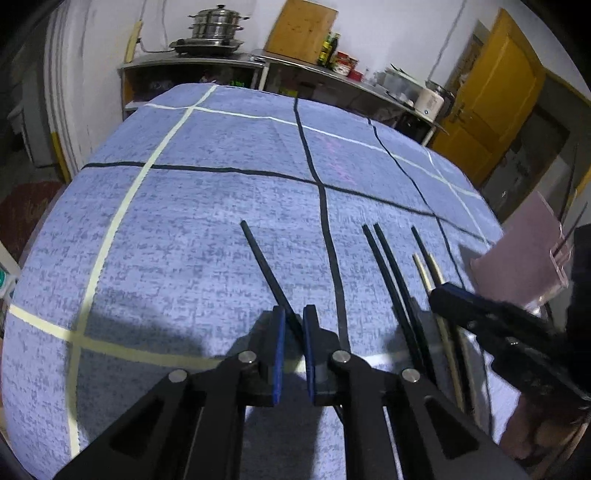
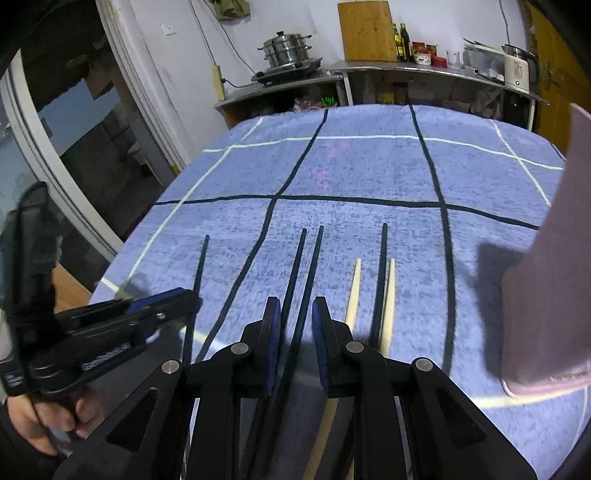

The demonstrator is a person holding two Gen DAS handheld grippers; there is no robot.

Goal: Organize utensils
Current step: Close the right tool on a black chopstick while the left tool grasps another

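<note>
Blue cloth (image 1: 184,221) bears black chopstick (image 1: 264,258) in left tongs (image 1: 293,321), pointing away.

Place: home kitchen.
Far counter (image 2: 424,70): steamer pot (image 2: 286,46) on a burner, cutting board (image 2: 367,31), bottles (image 2: 402,40), jars.
Near: cloth-covered table (image 1: 184,229).

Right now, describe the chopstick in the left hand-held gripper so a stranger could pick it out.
Start from the blue towel-like cloth crossed by black and cream tape lines. Near its front edge lie several chopsticks, black and pale wooden. The one meant is the lone black chopstick left of the long black tape line, pinched by the left hand-held gripper; the rest lie right of that line.
</note>
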